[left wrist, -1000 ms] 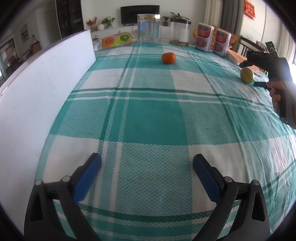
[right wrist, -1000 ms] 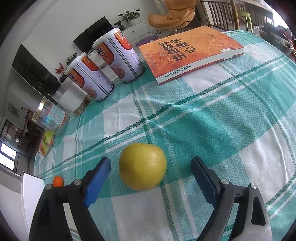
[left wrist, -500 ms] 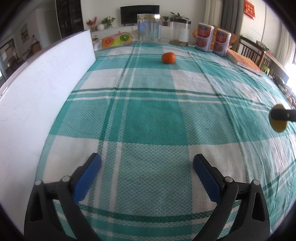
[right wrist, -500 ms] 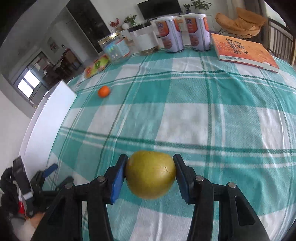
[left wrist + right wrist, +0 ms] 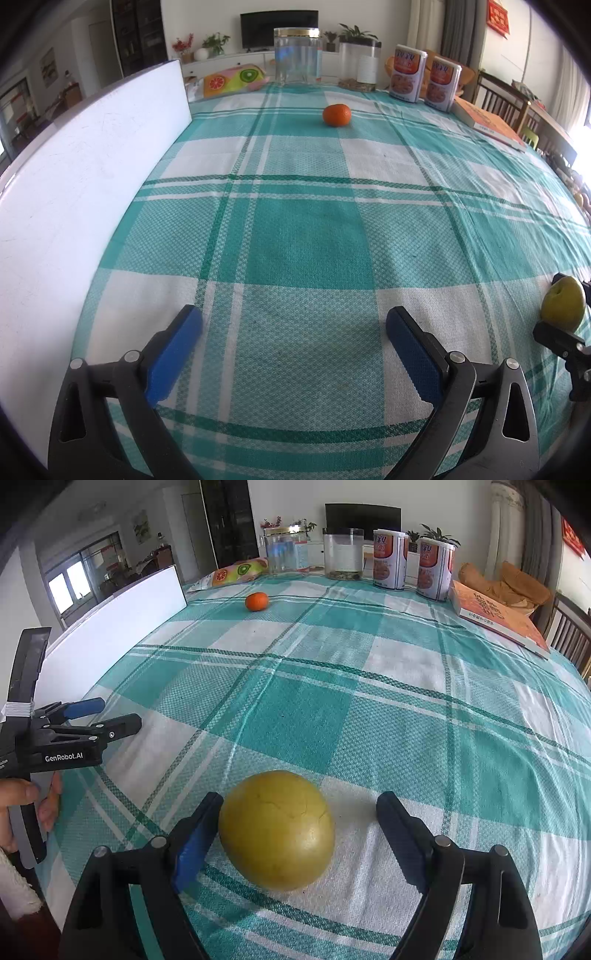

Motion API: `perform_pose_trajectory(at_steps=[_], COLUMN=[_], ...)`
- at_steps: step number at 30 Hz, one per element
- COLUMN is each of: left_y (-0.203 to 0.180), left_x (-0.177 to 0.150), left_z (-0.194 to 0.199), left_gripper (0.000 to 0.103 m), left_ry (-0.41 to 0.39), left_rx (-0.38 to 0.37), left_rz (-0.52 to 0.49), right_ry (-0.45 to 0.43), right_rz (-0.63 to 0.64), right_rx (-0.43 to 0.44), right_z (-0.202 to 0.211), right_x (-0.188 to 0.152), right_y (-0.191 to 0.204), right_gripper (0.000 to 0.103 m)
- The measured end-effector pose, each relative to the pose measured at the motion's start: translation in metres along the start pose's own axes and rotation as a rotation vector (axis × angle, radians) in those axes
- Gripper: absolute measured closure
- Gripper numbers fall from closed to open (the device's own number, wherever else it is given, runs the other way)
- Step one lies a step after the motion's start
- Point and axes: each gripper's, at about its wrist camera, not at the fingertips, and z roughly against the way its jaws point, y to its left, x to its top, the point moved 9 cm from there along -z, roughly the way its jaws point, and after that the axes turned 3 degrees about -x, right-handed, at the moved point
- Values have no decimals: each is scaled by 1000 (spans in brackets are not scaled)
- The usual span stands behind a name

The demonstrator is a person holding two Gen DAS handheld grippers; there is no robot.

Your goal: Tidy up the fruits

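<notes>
Leftmost, the left gripper [image 5: 293, 334] is held with jaws apart over the checked tablecloth [image 5: 306, 236], nothing between them. Rightward, the yellow fruit [image 5: 276, 829] is seen resting on the cloth between the right gripper's [image 5: 297, 821] just-opened jaws, the right pad clear of it. Farther off, the orange [image 5: 256, 601] is left lying alone.

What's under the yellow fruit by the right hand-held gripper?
The yellow fruit rests on the checked tablecloth, on a white square. The contact patch beneath it is hidden by the fruit itself.
</notes>
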Motion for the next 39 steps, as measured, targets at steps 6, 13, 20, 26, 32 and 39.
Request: perform_pose_trajectory(at_steps=[6, 13, 20, 26, 32, 39], left_y=[-6, -19, -29, -44, -51, -63], left_x=[17, 115, 176, 186, 137, 20], left_z=[-7, -68, -125, -122, -63, 25], left_gripper=[3, 4, 5, 71, 71, 71], left_ry=[7, -10, -29, -54, -8, 92], left_rx=[-70, -81, -54, -110, -155, -217], left_rz=[-28, -66, -33, -84, -121, -152], right_ry=[15, 14, 9, 2, 3, 10], right_rz=[0, -23, -35, -54, -55, -44], right_rx=[-50, -42, -27, -10, -13, -35], right_z=[-2, -2, -1, -1, -1, -2], right_x=[0, -1, 0, 1, 1, 1], right_y=[-3, -7, -7, -9, -8, -8], right_gripper=[5, 3, 2, 2, 2, 2])
